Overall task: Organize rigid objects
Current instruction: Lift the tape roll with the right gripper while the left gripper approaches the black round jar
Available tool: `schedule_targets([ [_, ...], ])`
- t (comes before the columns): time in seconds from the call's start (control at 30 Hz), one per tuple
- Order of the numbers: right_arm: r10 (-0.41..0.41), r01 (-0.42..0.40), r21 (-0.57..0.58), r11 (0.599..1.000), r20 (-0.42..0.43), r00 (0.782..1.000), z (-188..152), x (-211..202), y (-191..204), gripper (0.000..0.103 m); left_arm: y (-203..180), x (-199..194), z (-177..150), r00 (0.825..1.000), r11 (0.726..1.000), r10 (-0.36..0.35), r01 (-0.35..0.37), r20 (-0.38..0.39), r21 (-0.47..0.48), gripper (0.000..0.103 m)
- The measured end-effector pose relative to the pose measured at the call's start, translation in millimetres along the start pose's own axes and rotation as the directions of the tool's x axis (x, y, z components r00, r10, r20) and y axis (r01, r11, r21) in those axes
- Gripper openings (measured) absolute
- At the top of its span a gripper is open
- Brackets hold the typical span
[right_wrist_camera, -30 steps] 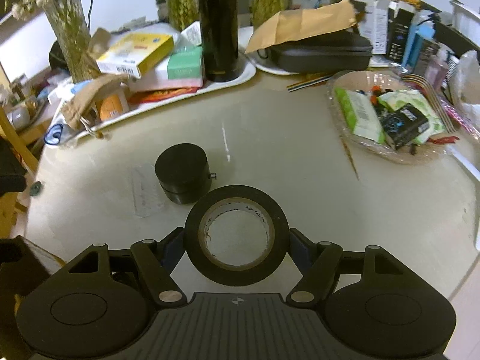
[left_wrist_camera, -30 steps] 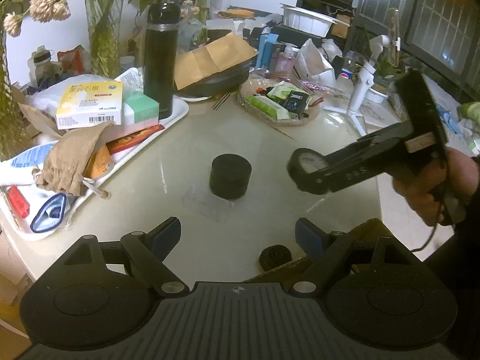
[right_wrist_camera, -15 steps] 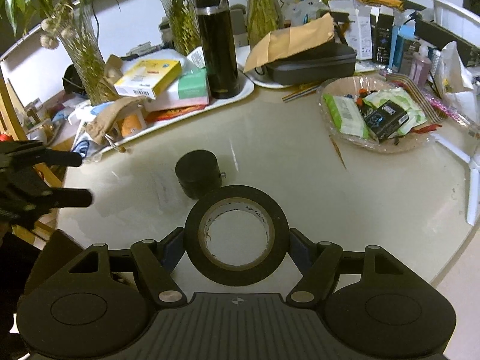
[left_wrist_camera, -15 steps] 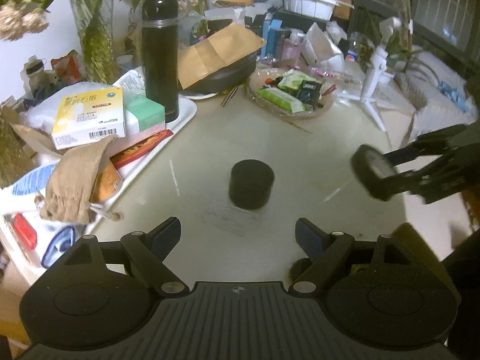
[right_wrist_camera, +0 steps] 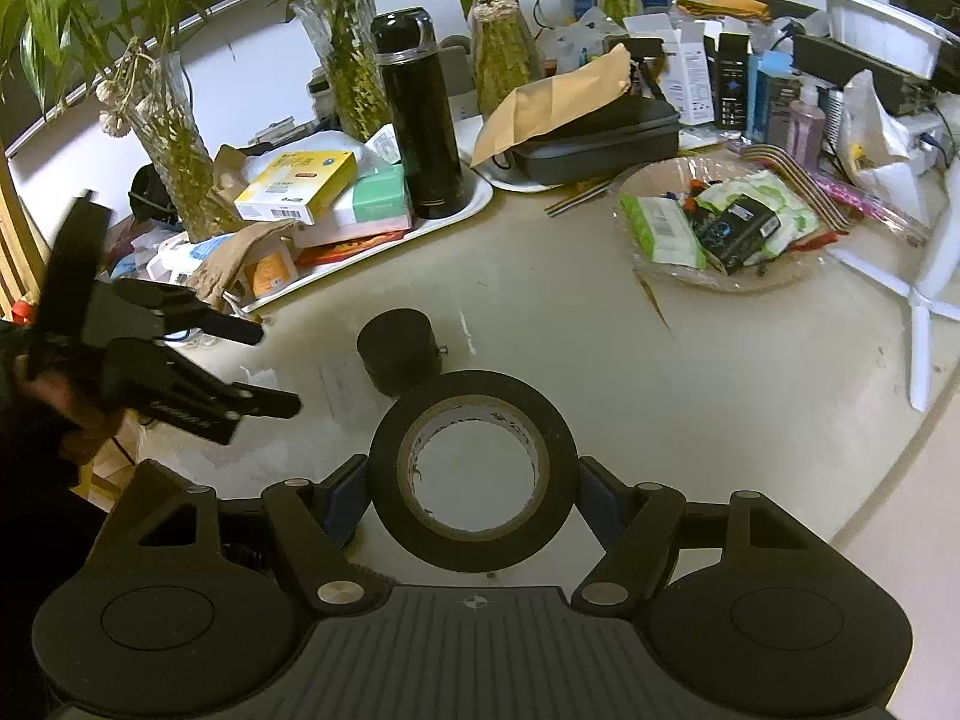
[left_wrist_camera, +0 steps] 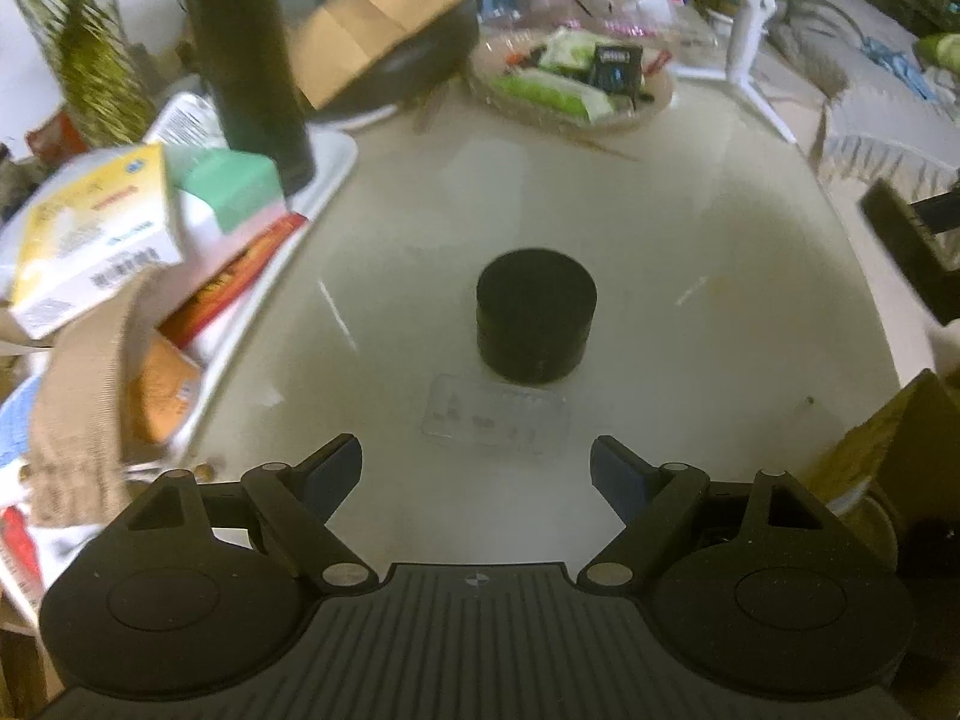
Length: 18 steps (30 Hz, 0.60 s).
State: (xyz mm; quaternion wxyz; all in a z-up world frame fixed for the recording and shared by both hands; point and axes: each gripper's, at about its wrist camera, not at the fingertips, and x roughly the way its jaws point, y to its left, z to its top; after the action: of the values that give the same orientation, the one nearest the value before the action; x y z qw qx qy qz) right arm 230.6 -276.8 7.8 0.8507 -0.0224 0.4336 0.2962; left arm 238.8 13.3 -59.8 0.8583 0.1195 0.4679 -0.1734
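**Left fingers lined up on the black can; right hand already full**

The left gripper point(left_wrist_camera: 477, 471) has its fingers spread wide with nothing between them. Straight ahead of the gap, on the pale table point(left_wrist_camera: 690, 228), stands the black can point(left_wrist_camera: 536, 315), a short round container sitting upright on its flat base. A small clear plastic sheet point(left_wrist_camera: 495, 420) lies flat between the fingertips and the can, touching or just beside its near edge. The can sits centred on the line between the two fingers, so the reach is simply forward and down, and being round it offers the same width from any side.

The right gripper point(right_wrist_camera: 474, 489) is closed on a roll of black tape point(right_wrist_camera: 474, 471), held by its outer rim with the hole facing the camera. From the right wrist view the can point(right_wrist_camera: 399, 351) lies just beyond the roll, slightly to its left, and the left gripper point(right_wrist_camera: 279, 369) hangs open to the can's left, near it but not touching.

The left hand looks the better placed for the can, since it is free and aligned.
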Motion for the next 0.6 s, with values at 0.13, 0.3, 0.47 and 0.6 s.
schedule_targets([
  [0.13, -0.002, 0.002, 0.006, 1.0, 0.003, 1.0, -4.5, -6.1, -1.3, 0.075, -0.4, 12.8, 3.8, 1.0, 0.999, -0.01, 0.011, -0.019, 0.031, 0.084],
  [0.3, 0.006, -0.006, 0.026, 1.0, 0.011, 1.0, -5.6, -11.0, -4.6, 0.075, -3.3, 25.4, 6.3, 0.999, 0.997, -0.004, 0.007, -0.041, 0.075, 0.084],
  [0.47, 0.004, -0.005, 0.026, 1.0, 0.02, 1.0, -5.3, -12.7, -5.6, 0.075, -7.3, 35.0, 7.6, 0.999, 0.995, -0.007, 0.012, -0.053, 0.102, 0.071],
  [0.6, 0.004, -0.004, 0.026, 1.0, 0.022, 1.0, -6.5, -13.5, -5.5, 0.075, -5.8, 34.9, 8.2, 0.998, 0.996, -0.025, 0.03, -0.056, 0.081, 0.067],
])
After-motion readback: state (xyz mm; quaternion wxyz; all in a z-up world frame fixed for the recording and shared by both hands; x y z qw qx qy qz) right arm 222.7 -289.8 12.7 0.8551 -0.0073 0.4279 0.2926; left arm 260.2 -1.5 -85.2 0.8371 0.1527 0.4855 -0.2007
